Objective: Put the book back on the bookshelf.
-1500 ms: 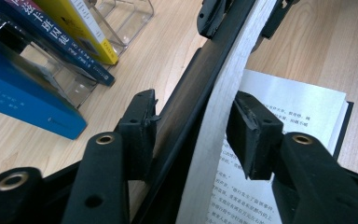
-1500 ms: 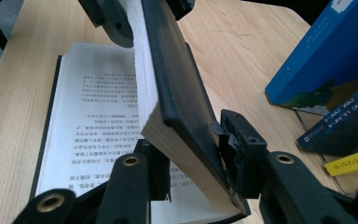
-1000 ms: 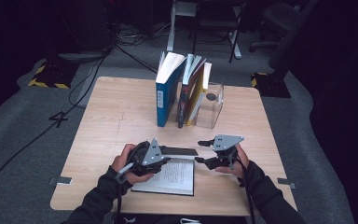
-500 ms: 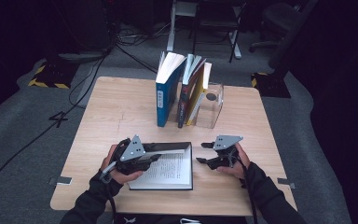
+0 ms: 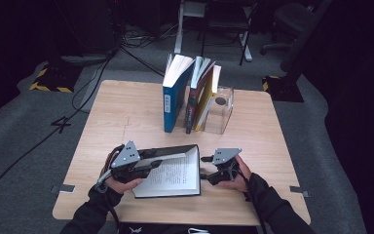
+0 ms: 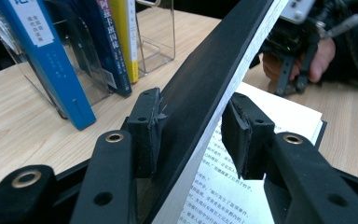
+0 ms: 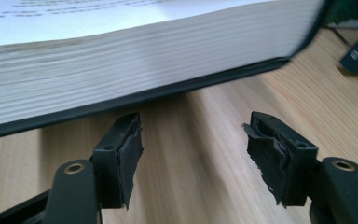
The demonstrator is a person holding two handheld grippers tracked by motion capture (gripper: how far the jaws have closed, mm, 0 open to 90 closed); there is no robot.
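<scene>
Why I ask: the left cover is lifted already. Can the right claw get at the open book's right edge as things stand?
Probably yes. The right claw is open, level with the open book's right edge, with bare table between.

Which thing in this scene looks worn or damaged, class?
The rubber pads on the right gripper are torn and ragged at their edges; a left gripper pad is frayed too. The open book looks intact.

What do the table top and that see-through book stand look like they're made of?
Table top: probably light wood or wood-look laminate, matte, with visible grain lines. Book stand: seemingly clear acrylic or similar plastic, glossy, since the table shows through its walls.
</scene>
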